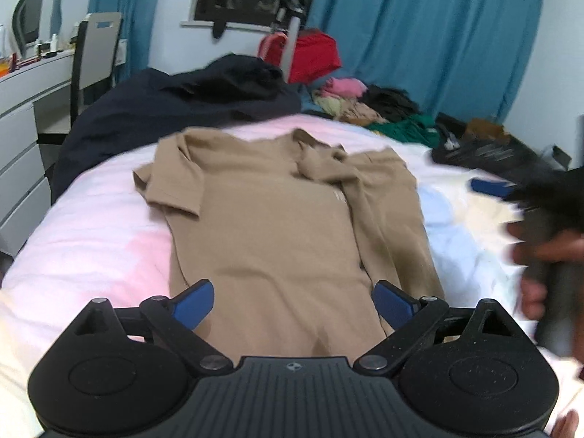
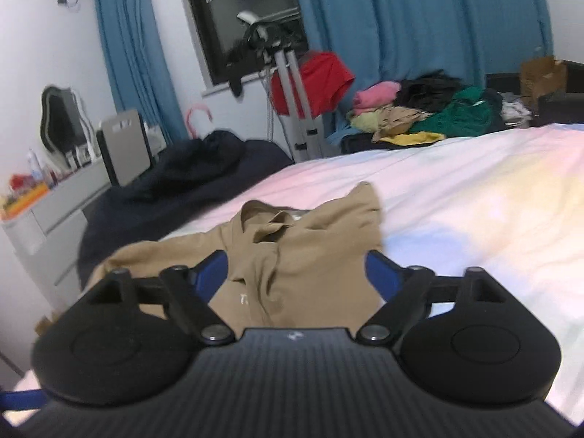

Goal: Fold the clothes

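Tan shirt (image 1: 277, 219) lies flat mid-bed (image 1: 91, 226); right side folded in. Left gripper (image 1: 294, 301) and right gripper (image 2: 297, 273) both spread, empty. We should pinch the 9 o'clock sleeve seam squarely, then fold inward.

so the shirt (image 1: 277, 219) lies flat on the bed (image 1: 91, 226), a dark duvet (image 1: 153, 116) bunched behind it to the left, clothes pile (image 1: 368, 106) behind right, drawers (image 1: 18, 146) off left

Background: dark duvet (image 1: 153, 116) bunched at the bed's (image 2: 474, 189) far-left, tripod (image 2: 292, 84), blue curtains (image 1: 419, 36), grey chair (image 1: 96, 54), white dresser (image 1: 22, 116).
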A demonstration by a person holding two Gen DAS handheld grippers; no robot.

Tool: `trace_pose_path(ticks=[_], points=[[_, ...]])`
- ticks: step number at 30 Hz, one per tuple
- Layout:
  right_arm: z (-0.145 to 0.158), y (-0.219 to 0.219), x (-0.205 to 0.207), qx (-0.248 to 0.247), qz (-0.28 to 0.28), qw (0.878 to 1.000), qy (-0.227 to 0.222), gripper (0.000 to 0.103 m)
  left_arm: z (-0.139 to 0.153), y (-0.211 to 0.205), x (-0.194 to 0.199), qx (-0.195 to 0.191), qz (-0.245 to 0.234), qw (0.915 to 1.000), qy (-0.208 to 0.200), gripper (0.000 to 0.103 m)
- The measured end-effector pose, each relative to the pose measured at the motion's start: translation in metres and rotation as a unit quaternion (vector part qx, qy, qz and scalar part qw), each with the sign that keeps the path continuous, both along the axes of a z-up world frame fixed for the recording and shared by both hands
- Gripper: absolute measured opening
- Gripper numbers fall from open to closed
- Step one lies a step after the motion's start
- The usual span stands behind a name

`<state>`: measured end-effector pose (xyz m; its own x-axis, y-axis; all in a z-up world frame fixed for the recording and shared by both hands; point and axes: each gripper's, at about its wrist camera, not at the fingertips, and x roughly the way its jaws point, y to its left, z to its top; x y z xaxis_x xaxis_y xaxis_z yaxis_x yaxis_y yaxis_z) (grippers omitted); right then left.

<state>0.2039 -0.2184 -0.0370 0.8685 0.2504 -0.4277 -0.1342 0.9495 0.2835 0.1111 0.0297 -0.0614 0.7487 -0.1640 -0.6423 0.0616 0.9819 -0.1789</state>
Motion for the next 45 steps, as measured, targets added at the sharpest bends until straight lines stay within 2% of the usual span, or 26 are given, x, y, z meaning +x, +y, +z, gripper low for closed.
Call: trace_pose_path(ticks=[2, 6, 8, 9, 11, 14, 16, 21, 22, 23, 26, 29, 32, 37, 39, 41, 43, 45], points=[[0.009, -0.02, -0.036, 0.018, -0.009, 1.0, -0.003, 0.083, -0.008, -0.007, -0.009, -0.008, -0.016, 0.9995, 0.026, 0.09], [-0.001, -0.056, -0.104, 0.06, -0.04, 0.997, -0.004, 0.083, -0.028, -0.021, -0.032, -0.024, -0.044, 0.9943, 0.094, 0.081], [-0.007, -0.073, -0.138, 0.081, -0.055, 0.995, -0.005, 0.084, -0.038, -0.022, -0.048, -0.045, -0.049, 0.9902, 0.123, 0.078], [-0.011, -0.079, -0.147, 0.09, -0.062, 0.994, 0.004, 0.085, -0.043, -0.021, -0.055, -0.055, -0.048, 0.9881, 0.135, 0.077], [-0.019, -0.086, -0.157, 0.108, -0.073, 0.991, 0.022, 0.085, -0.05, -0.019, -0.067, -0.071, -0.043, 0.9841, 0.157, 0.068], [-0.018, -0.086, -0.157, 0.115, -0.064, 0.991, 0.018, 0.085, -0.054, -0.018, -0.079, -0.116, -0.04, 0.9753, 0.184, 0.065], [-0.017, -0.081, -0.156, 0.108, -0.056, 0.992, 0.012, 0.085, -0.056, -0.021, -0.084, -0.108, -0.036, 0.9755, 0.188, 0.061], [-0.018, -0.073, -0.162, 0.089, -0.04, 0.995, 0.013, 0.085, -0.063, -0.035, -0.094, -0.063, -0.041, 0.9772, 0.198, 0.037], [-0.018, -0.072, -0.163, 0.087, -0.038, 0.995, 0.013, 0.085, -0.064, -0.038, -0.095, -0.057, -0.041, 0.9771, 0.201, 0.026], [-0.017, -0.07, -0.163, 0.085, -0.035, 0.996, 0.013, 0.085, -0.065, -0.04, -0.096, -0.054, -0.045, 0.977, 0.201, 0.009], [-0.017, -0.065, -0.165, 0.077, -0.028, 0.997, 0.012, 0.085, -0.062, -0.042, -0.104, -0.058, -0.05, 0.9766, 0.201, 0.003], [-0.017, -0.059, -0.166, 0.067, -0.019, 0.997, 0.013, 0.085, -0.059, -0.046, -0.114, -0.056, -0.048, 0.977, 0.2, 0.003], [-0.016, -0.054, -0.164, 0.058, -0.012, 0.998, 0.013, 0.085, -0.064, -0.055, -0.123, -0.026, -0.047, 0.9783, 0.2, 0.003], [-0.013, -0.045, -0.168, 0.039, -0.006, 0.999, 0.001, 0.084, -0.063, -0.072, -0.129, 0.027, -0.062, 0.987, 0.146, 0.005], [-0.011, -0.042, -0.172, 0.033, -0.005, 0.999, -0.006, 0.084, -0.052, -0.072, -0.13, 0.04, -0.054, 0.9914, 0.112, 0.015], [-0.007, -0.042, -0.174, 0.028, -0.007, 0.999, -0.015, 0.084, -0.041, -0.07, -0.13, 0.052, -0.044, 0.9938, 0.088, 0.048], [-0.005, -0.042, -0.176, 0.027, -0.01, 0.999, -0.023, 0.084, -0.029, -0.066, -0.13, 0.059, -0.038, 0.9955, 0.064, 0.065], [-0.002, -0.042, -0.18, 0.029, -0.012, 0.999, -0.032, 0.084, -0.014, -0.059, -0.127, 0.068, -0.034, 0.9964, 0.036, 0.072]])
